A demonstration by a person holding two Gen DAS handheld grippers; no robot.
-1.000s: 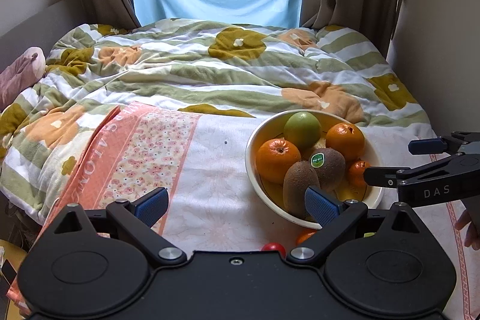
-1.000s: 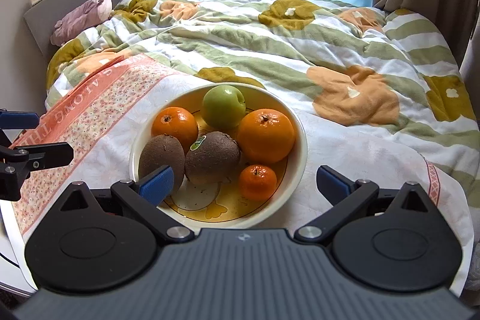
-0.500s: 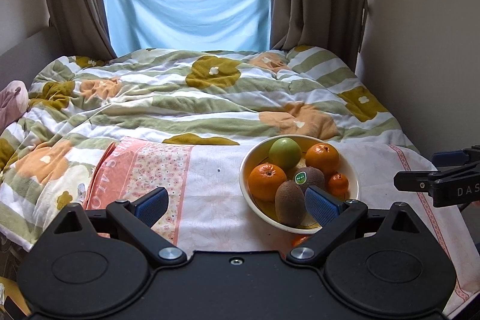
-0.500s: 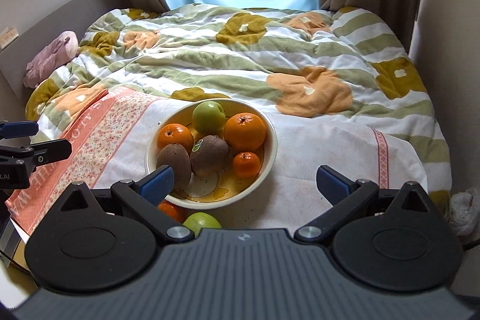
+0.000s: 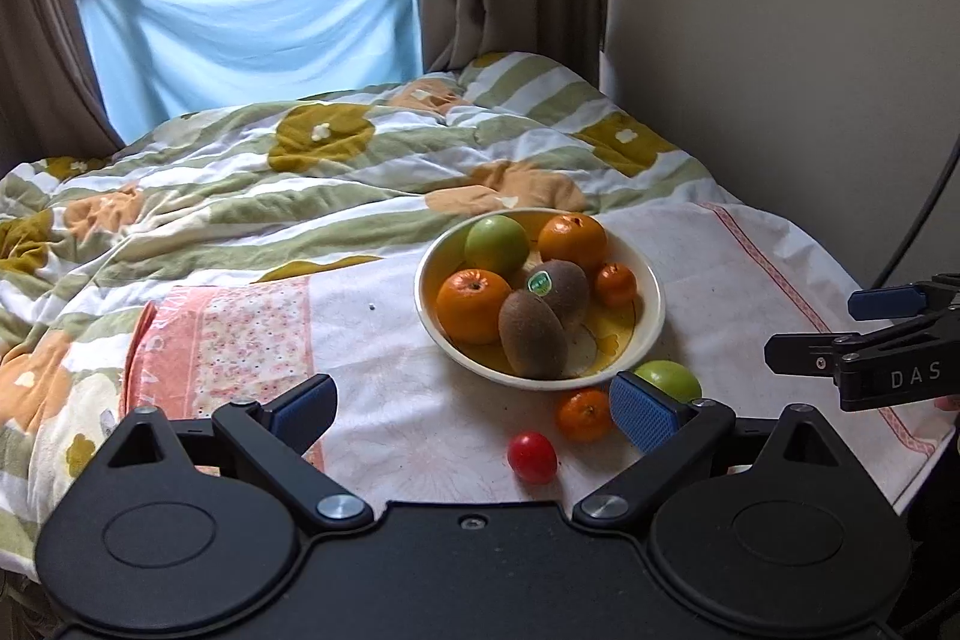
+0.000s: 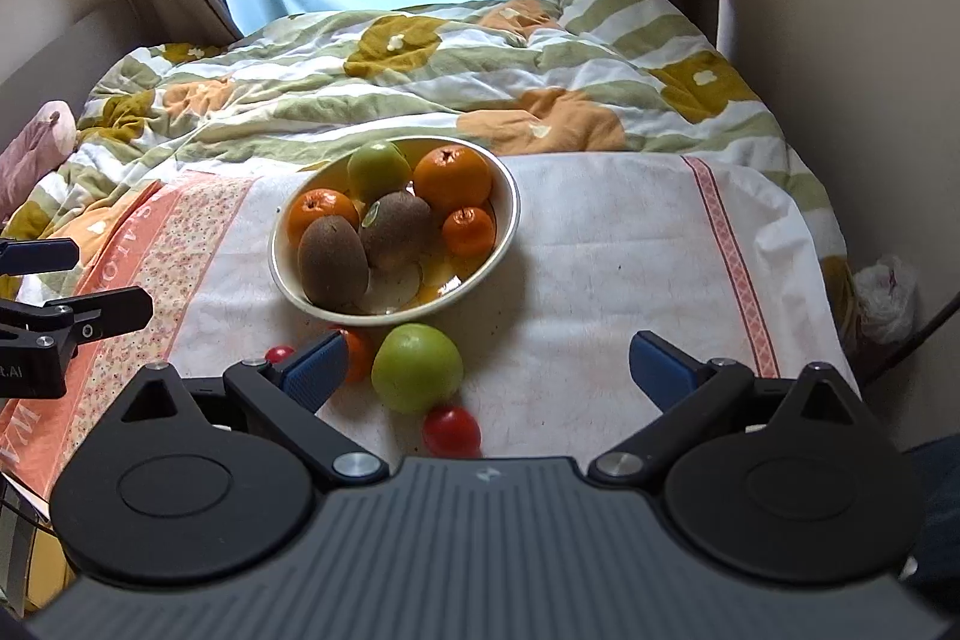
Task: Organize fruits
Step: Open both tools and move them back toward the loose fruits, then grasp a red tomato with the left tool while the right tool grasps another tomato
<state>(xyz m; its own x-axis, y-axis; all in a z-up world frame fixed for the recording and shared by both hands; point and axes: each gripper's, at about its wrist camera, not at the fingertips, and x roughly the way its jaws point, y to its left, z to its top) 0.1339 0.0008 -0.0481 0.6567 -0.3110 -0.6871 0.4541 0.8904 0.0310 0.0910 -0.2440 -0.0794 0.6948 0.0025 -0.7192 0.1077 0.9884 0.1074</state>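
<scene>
A cream bowl (image 5: 651,322) (image 6: 510,214) on a white cloth on the bed holds two kiwis (image 5: 531,334), oranges (image 5: 471,304), a small mandarin (image 5: 615,283) and a green apple (image 5: 497,244). Loose on the cloth in front of it lie a green apple (image 6: 417,367) (image 5: 669,379), a mandarin (image 5: 582,415) (image 6: 358,352) and two red tomatoes (image 6: 451,430) (image 6: 279,354); one tomato (image 5: 532,457) shows in the left wrist view. My left gripper (image 5: 474,415) is open and empty above them. My right gripper (image 6: 486,364) is open and empty over the loose apple.
A flowered quilt (image 5: 270,184) covers the bed behind the cloth. A wall (image 5: 780,40) stands at the right, curtains and a window at the back. A pink pillow (image 6: 30,148) lies far left. The cloth's front edge hangs near the grippers.
Both grippers have pulled back and up from the bowl. The loose apple, mandarin and tomatoes in front of the bowl have come into view. Both stay open.
</scene>
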